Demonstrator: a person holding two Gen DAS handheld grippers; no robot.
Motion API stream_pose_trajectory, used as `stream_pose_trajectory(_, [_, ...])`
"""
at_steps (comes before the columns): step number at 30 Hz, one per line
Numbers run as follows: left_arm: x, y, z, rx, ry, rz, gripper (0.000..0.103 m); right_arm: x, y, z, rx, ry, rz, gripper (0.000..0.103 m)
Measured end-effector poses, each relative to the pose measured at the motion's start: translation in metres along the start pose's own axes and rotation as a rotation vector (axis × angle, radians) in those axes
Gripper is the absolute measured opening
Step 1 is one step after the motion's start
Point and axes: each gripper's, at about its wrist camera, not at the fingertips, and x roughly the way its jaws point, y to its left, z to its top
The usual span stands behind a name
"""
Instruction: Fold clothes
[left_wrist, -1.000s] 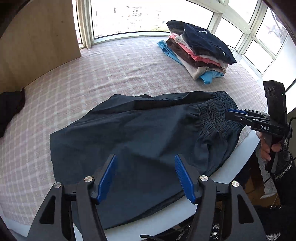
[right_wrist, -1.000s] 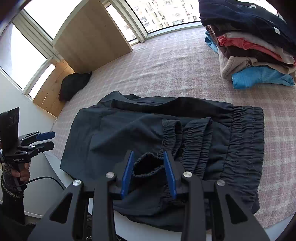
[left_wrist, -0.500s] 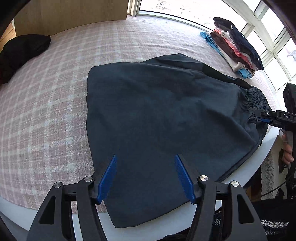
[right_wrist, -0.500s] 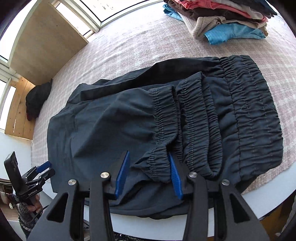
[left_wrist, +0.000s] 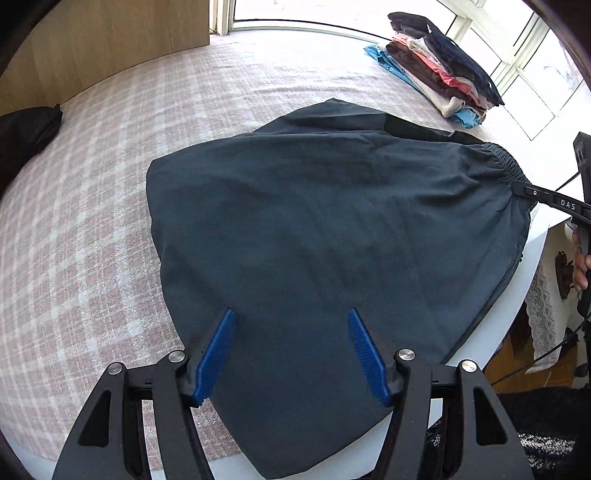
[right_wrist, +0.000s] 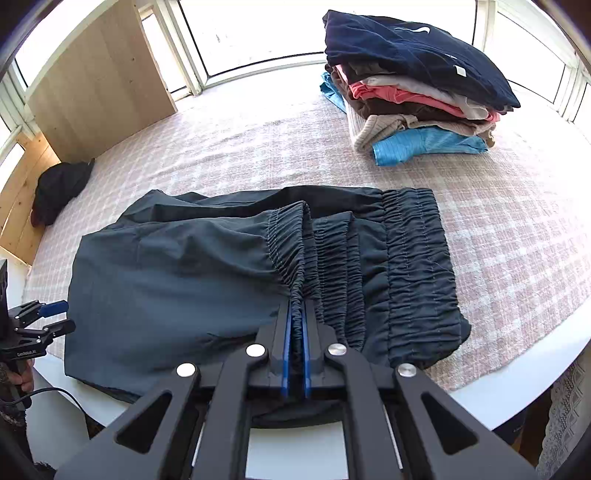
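1. A dark garment (right_wrist: 177, 280) with an elastic waistband (right_wrist: 417, 266) is spread on the desk (right_wrist: 517, 391), over a pink checked cloth (right_wrist: 229, 147), directly in front of both hand-held grippers.
2. The right hand-held gripper (right_wrist: 295, 332) is closed on a gathered fold of the elastic band; the fabric is pinched between its two blue pads (right_wrist: 285, 354), and the fold rises from the garment toward the jaws.
3. To the right of this pinched fold, two more gathered bands are seen, lying flat on the garment.
4. The left hand-held gripper (left_wrist: 291, 350) is held open above the smooth end of the garment; its blue fingers (left_wrist: 218, 350) are well apart and no fabric is between them. Whether the fingertips touch the fabric cannot be told from this view.
5. In the left wrist view, the right hand-held gripper (left_wrist: 517, 186) is seen far to the right, at the gathered edge of the garment, near the rim of the desk.
6. A stack of folded clothes (right_wrist: 413, 85) is placed beyond the right hand-held gripper, at the far right of the desk, well apart from the garment; a navy piece lies on top and a blue one at the bottom.
7. A small black bundle (right_wrist: 59, 188) is lying far to the left, beside a wooden panel (right_wrist: 99, 81).
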Motion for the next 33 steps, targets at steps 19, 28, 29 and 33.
stream_pose_trajectory(19, [0.032, -0.015, 0.053, 0.093, -0.024, -0.044, 0.062, 0.059, 0.08, 0.034, -0.281, -0.014, 0.08, 0.032])
stream_pose_trajectory(28, [0.01, -0.021, 0.045, 0.077, -0.046, -0.012, 0.061, -0.015, -0.064, 0.033, 0.073, -0.136, 0.102, 0.048])
stream_pose_trajectory(29, [0.003, -0.027, 0.042, 0.078, -0.059, -0.034, 0.061, -0.028, -0.079, 0.024, 0.108, -0.165, 0.092, 0.055])
stream_pose_trajectory(33, [-0.005, -0.073, 0.043, 0.123, -0.091, -0.127, 0.061, -0.037, -0.116, -0.003, 0.199, -0.162, 0.096, 0.058])
